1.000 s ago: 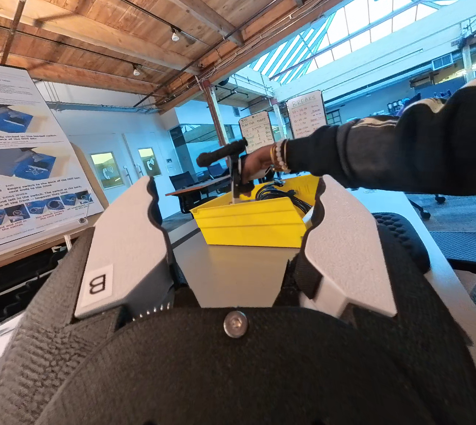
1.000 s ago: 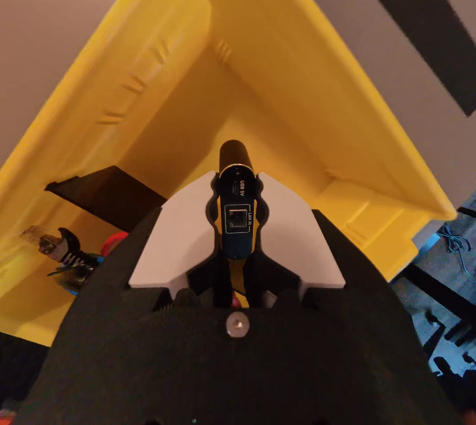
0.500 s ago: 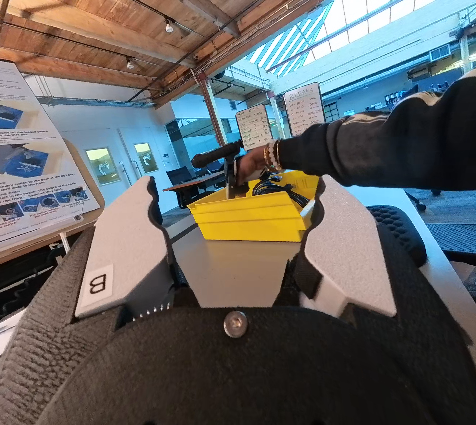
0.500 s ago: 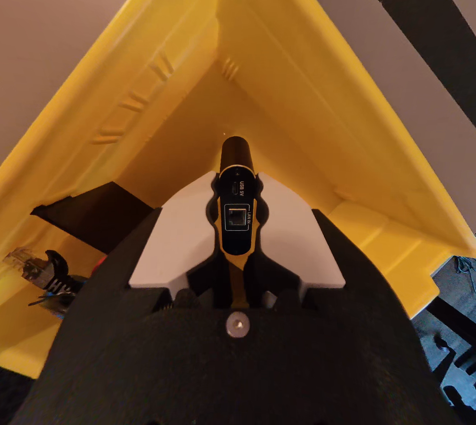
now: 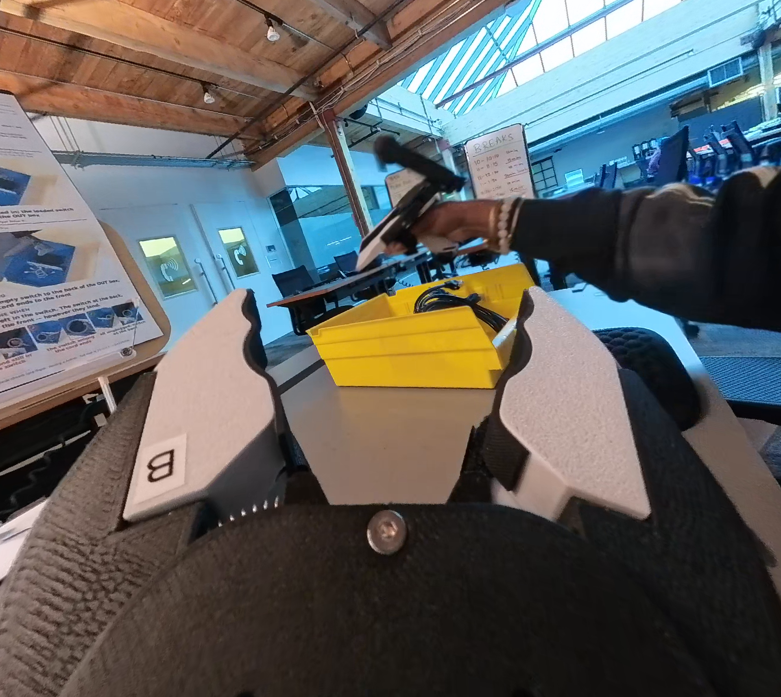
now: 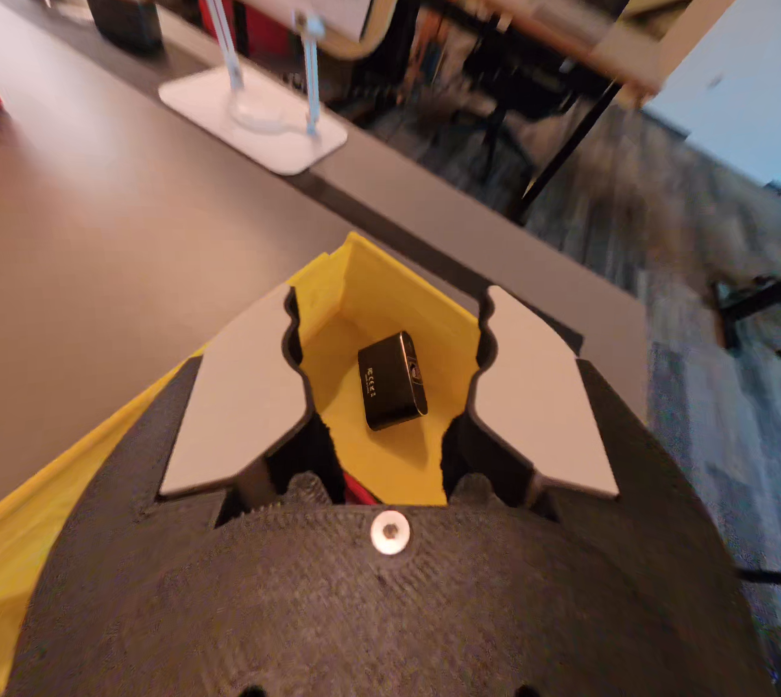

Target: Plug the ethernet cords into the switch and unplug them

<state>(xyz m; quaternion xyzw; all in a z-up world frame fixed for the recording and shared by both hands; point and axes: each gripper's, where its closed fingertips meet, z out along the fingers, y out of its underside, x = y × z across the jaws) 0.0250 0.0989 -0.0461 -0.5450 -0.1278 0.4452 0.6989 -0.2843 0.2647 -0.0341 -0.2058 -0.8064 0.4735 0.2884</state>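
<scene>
Two tools are at work here, and neither grips anything. The right tool hangs above one end of the yellow bin with its jaws spread wide, and the switch, a small black box, lies flat on the bin floor directly between and below them, touching nothing but the plastic under it. One of its narrow faces, the one with a port, is turned toward the right side of that view. Lying loose in the bin corner, it seems parked there for storage rather than staged for plugging. The left wrist view shows the same right tool from afar, tilted nose-down over the far end of the bin, held by a hand in a dark sleeve. A bundle of black ethernet cords is coiled in the nearer part of that bin, apart from the switch end, so cords and switch look sorted into separate zones. The left tool sits low over the grey surface, jaws wide apart and empty, apparently waiting its turn while pointed at the bin. A printed instruction board stands on a stand to the left, probably a reference for where each item belongs. No cord is plugged into the switch.
</scene>
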